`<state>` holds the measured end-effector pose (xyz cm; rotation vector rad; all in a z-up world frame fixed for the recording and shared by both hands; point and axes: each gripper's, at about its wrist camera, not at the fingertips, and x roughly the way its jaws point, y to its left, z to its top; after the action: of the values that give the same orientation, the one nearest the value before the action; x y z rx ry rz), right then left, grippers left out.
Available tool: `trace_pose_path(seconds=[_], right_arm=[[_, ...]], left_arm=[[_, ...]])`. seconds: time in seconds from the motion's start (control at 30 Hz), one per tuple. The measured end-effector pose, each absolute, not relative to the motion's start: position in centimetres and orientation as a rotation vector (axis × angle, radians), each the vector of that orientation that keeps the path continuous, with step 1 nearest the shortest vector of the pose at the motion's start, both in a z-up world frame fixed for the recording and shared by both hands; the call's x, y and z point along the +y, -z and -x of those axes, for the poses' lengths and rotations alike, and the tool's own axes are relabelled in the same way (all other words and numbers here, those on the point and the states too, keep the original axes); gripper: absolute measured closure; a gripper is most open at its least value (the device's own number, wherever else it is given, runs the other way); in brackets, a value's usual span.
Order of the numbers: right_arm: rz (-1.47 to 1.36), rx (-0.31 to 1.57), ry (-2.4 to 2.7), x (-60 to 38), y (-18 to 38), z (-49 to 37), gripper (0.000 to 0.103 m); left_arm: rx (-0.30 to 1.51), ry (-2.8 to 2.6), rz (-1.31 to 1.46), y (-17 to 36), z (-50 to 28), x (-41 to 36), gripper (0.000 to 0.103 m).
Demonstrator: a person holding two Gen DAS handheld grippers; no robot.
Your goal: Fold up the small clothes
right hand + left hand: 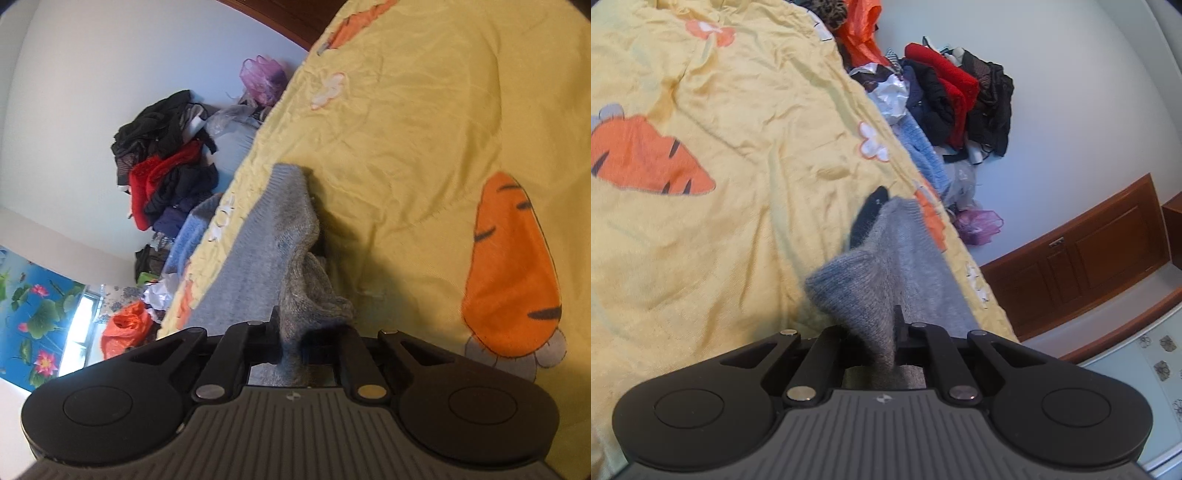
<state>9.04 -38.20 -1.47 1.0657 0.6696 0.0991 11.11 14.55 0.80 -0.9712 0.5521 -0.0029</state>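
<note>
A grey knitted garment (pixel 886 266) lies near the edge of a yellow bedsheet (pixel 720 166) printed with orange carrots. A black piece (pixel 868 214) shows at its far end. My left gripper (pixel 892 332) is shut on a bunched fold of the grey knit, which rises between the jaws. In the right wrist view the same grey garment (pixel 266 240) stretches away with a ribbed hem at its far end. My right gripper (pixel 291 332) is shut on another bunched part of it. The fingertips of both grippers are hidden by the cloth.
Past the bed's edge lies a heap of clothes (pixel 953 96) in red, black and blue, with an orange plastic bag (pixel 857 33) and a purple bag (pixel 979 225). A brown wooden cabinet (pixel 1089 251) stands beyond. The same heap of clothes (pixel 166 166) shows in the right wrist view.
</note>
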Motion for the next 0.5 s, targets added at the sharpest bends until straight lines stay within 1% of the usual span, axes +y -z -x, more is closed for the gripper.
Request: trace_pose_path(seconds=[0.2,0.5], right_arm=[[-1.061,0.644,-0.190,-39.4,-0.8,-5.9,0.088],[-1.011,0.755,-0.226,-40.6,0.3,3.0,0.088]], left_arm=[[0.554,0.098,0.959,-3.2,-7.4,15.2,0.098],[0.670,0.090,0.913,-1.6,1.2,17.7,0.098]])
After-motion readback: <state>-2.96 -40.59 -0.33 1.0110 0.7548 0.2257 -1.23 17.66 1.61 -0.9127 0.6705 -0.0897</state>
